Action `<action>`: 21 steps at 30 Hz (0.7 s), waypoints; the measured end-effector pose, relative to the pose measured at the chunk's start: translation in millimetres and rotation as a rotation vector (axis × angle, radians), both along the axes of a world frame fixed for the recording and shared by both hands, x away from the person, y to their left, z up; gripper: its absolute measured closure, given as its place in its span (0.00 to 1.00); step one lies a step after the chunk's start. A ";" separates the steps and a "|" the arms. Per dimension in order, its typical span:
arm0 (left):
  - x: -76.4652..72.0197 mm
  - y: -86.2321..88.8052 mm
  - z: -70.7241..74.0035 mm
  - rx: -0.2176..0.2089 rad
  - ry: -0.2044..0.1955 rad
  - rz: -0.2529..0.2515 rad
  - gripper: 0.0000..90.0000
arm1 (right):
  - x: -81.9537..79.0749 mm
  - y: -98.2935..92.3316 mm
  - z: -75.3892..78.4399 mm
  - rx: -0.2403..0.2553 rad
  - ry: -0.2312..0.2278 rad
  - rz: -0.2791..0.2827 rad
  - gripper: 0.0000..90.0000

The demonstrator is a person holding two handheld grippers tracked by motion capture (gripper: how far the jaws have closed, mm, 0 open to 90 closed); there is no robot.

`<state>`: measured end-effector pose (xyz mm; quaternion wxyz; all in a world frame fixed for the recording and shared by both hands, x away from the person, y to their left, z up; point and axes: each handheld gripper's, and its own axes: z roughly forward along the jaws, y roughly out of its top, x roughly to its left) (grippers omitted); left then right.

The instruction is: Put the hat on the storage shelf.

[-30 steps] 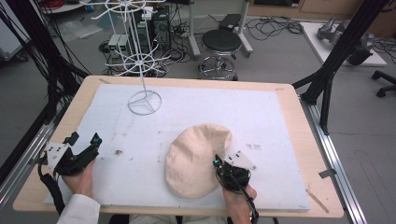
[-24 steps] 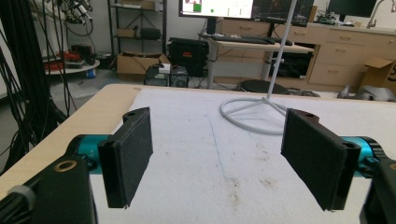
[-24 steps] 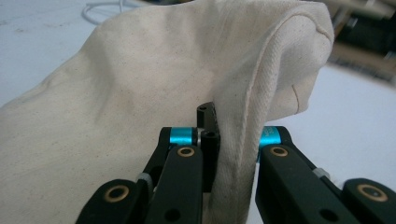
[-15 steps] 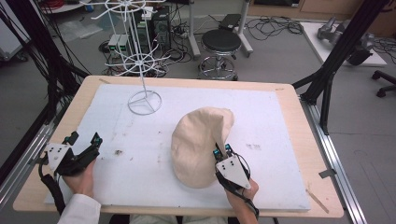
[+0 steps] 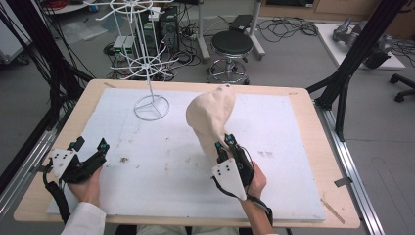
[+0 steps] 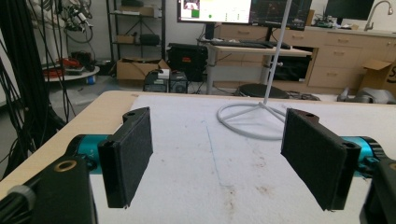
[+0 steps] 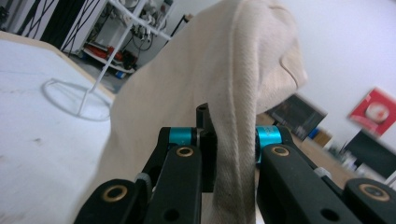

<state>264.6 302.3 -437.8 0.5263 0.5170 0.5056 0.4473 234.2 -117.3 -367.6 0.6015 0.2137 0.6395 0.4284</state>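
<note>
Centrally, a beige cloth cap (image 5: 211,117) is held up off a white mat (image 5: 161,161) by the right gripper (image 5: 228,144), whose jaws are pressed together on a fold of the cap's lower edge; in the right gripper view the fabric (image 7: 233,93) is seen pinched between the two black jaws and draped upward and leftward in front of the camera. The left gripper (image 5: 90,149) is held low near the mat's near left corner, well apart from the cap; its jaws are spread wide, with nothing between the pads (image 6: 128,156) but bare mat.

A white wire display stand (image 5: 151,105) is set on the far left part of the mat, its ring base just left of the raised cap and not touching it; the space between the two grippers is left open.

The mat is marked with small brown stains and is laid on a light wooden table (image 5: 313,112); black frame posts are seen at both sides. Beyond the table, a round black stool (image 5: 232,45), cables on a grey floor, and equipment boxes are visible; a desk with a screen and wooden cabinets is shown in the left gripper view.
</note>
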 end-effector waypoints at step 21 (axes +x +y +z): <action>2.5 3.2 -1.4 -0.026 -0.003 -0.009 0.28 | 33.1 67.0 58.3 -0.046 -0.223 0.147 0.94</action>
